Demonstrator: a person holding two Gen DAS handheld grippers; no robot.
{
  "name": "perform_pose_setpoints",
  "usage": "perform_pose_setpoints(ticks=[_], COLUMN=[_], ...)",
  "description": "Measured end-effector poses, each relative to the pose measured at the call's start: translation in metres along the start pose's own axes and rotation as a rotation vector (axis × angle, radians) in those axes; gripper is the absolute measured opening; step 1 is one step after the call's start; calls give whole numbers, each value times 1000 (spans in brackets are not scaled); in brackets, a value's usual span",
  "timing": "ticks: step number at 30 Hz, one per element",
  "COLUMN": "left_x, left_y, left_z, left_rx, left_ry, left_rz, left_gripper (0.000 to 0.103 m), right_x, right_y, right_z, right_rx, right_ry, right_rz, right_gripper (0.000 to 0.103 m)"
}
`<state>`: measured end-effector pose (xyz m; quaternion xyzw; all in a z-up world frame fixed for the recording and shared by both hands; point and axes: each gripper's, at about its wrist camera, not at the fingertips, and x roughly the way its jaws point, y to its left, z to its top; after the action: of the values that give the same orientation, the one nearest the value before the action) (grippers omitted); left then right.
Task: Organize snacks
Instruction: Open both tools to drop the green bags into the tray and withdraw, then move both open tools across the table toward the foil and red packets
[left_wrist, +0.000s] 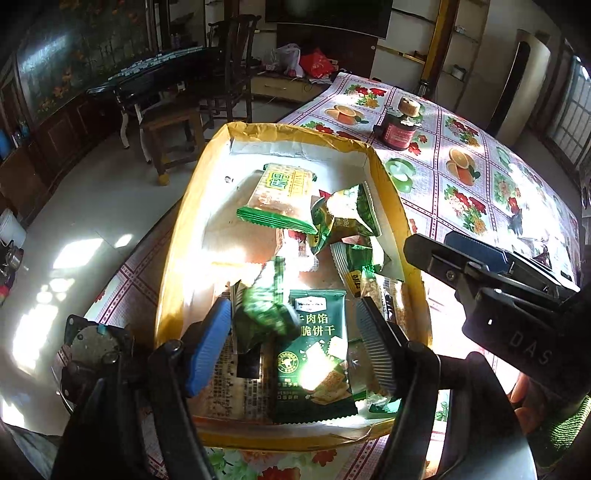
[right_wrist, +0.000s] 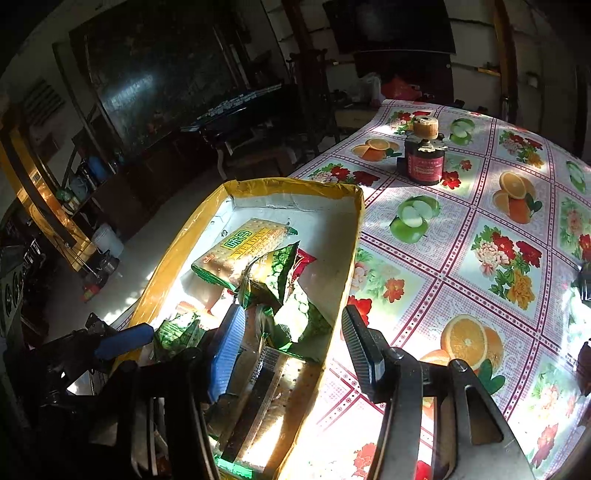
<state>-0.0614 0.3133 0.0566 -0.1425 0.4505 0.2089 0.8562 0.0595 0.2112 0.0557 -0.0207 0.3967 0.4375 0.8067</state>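
A yellow-rimmed cardboard box (left_wrist: 184, 221) on the table holds several snack packets. In the left wrist view my left gripper (left_wrist: 295, 343) is open above the box's near end. A small green packet (left_wrist: 266, 314), blurred, is in the air between its fingers, touching neither. Under it lies a dark green biscuit packet (left_wrist: 317, 354). A cracker packet (left_wrist: 280, 195) lies at the far end. My right gripper (right_wrist: 291, 350) is open over the box's right wall (right_wrist: 343, 258), one finger inside, one outside. It also shows at the right in the left wrist view (left_wrist: 480, 266).
The table wears a fruit-and-flower cloth (right_wrist: 480, 240). A dark red jar (right_wrist: 423, 155) with a cork-like lid stands on it beyond the box. Left of the table is floor, a wooden stool (left_wrist: 173, 133), a chair and a dark table.
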Motion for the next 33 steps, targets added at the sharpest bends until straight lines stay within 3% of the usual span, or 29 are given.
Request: perform_pose_setpoints(ticks=[4,24,33], left_x=[-6,-39,-45], left_y=[-10,-91,-120], left_z=[-2,-16,-26], left_rx=[19,157,199], left_ry=[-9,-50,-43], left_rz=[-5,-82,-110], left_gripper=[80,84,87], right_x=[-18,-116,-150], right_y=[-17,-93,-115], right_z=[-11,-71,-98], right_rx=[42,171,210], right_ry=[-22,-102,-123], right_rz=[-28,-275,-341], right_gripper=[59,67,68])
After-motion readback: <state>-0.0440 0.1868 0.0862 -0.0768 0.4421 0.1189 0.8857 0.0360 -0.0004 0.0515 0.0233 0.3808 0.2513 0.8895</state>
